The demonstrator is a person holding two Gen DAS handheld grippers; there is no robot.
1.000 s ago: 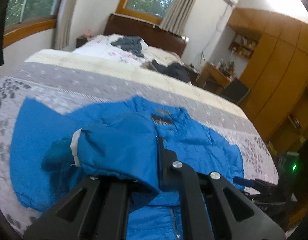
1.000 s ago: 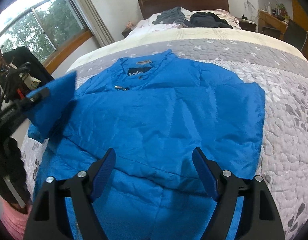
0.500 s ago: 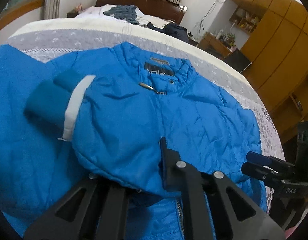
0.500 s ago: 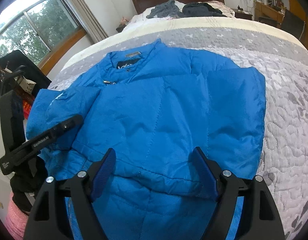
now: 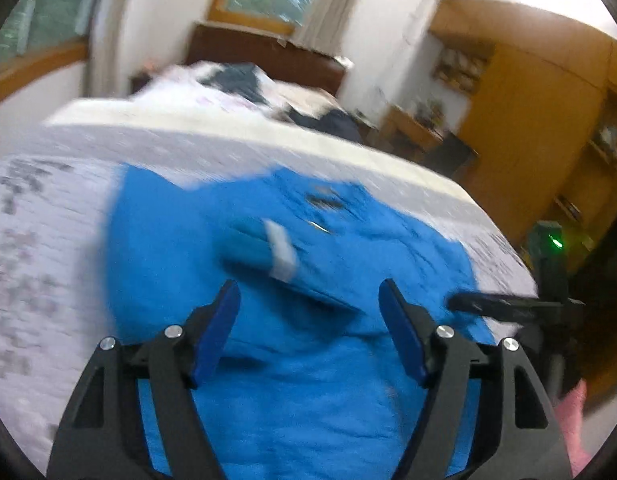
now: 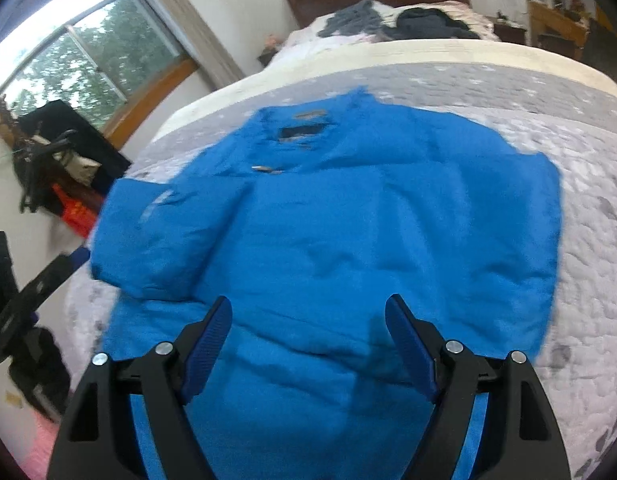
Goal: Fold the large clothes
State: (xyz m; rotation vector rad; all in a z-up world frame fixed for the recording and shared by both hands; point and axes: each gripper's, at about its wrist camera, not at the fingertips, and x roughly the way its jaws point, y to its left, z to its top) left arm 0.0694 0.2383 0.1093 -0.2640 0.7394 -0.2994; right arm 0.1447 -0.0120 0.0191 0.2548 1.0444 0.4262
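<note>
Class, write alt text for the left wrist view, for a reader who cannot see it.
A blue jacket lies spread on a grey patterned bed, one sleeve folded across its front. The left claw hangs open above it, holding nothing, and the picture is blurred.

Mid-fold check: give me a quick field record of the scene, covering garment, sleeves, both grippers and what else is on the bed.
garment: blue jacket, lying flat on the bed, collar toward the headboard
left sleeve: folded in over the chest, cuff resting on the front
right sleeve: folded in, flat
left gripper: open, empty, above the lower front
right gripper: open, empty, above the hem area
also on bed: dark clothes near the headboard
image quality: motion blur in both views
</note>
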